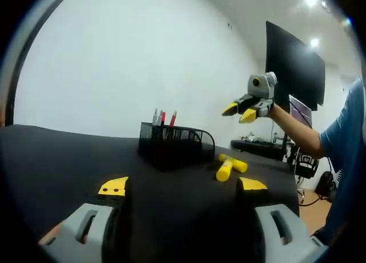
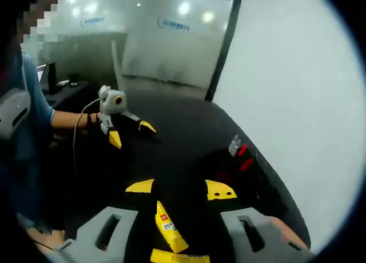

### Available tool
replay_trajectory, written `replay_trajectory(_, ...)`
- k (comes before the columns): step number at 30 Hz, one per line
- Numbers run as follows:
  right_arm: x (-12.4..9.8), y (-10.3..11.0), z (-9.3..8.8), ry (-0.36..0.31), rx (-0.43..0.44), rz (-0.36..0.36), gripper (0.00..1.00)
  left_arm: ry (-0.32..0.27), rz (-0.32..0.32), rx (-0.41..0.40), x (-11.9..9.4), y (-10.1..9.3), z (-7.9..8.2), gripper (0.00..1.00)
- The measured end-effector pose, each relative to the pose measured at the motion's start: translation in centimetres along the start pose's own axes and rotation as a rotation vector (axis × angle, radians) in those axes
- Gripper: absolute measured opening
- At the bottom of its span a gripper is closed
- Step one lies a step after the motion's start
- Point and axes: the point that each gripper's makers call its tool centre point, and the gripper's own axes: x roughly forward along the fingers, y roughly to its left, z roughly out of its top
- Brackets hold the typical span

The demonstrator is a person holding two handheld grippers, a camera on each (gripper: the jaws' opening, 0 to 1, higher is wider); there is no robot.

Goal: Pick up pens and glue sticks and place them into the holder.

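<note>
— What did the holder [image 1: 171, 143] look like to you?
— Black wire mesh, metal by the look of it, on a matt black table [image 1: 57, 160].
— And the glue sticks [image 1: 229, 167]?
— Smooth yellow plastic. My left gripper [image 1: 183, 188] had matt grey plastic jaws with yellow tips.

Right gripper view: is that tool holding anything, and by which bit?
Nothing. The right tool is open, up in the air, and the yellow glue sticks lie loose on the black table beneath it.
</note>
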Motion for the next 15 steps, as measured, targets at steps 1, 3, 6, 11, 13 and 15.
replay_trajectory(1, 0.1, 0.0, -0.3, 0.017, -0.003, 0.005, 0.28, -0.001, 0.001, -0.001, 0.0, 0.0, 0.0, 0.75)
replay_trajectory(3, 0.6, 0.5, -1.0, 0.049, 0.0, 0.029, 0.26, 0.0, 0.003, -0.001, 0.0, 0.1, 0.0, 0.75)
replay_trajectory(6, 1.4, 1.4, -2.4, 0.133, -0.009, 0.074, 0.26, 0.0, 0.003, -0.001, 0.0, 0.1, 0.0, 0.75)
replay_trajectory(11, 2.7, 1.9, -5.1, 0.285, -0.083, 0.097, 0.26, 0.003, 0.009, -0.002, 0.0, 0.2, -0.1, 0.75)
replay_trajectory(13, 3.1, 2.2, -6.0, 0.321, -0.1, 0.112, 0.26, 0.0, 0.01, -0.005, 0.0, 0.2, 0.0, 0.75)
replay_trajectory(15, 3.3, 2.4, -6.9, 0.36, -0.119, 0.126, 0.26, -0.001, 0.011, -0.005, 0.0, 0.2, 0.0, 0.75)
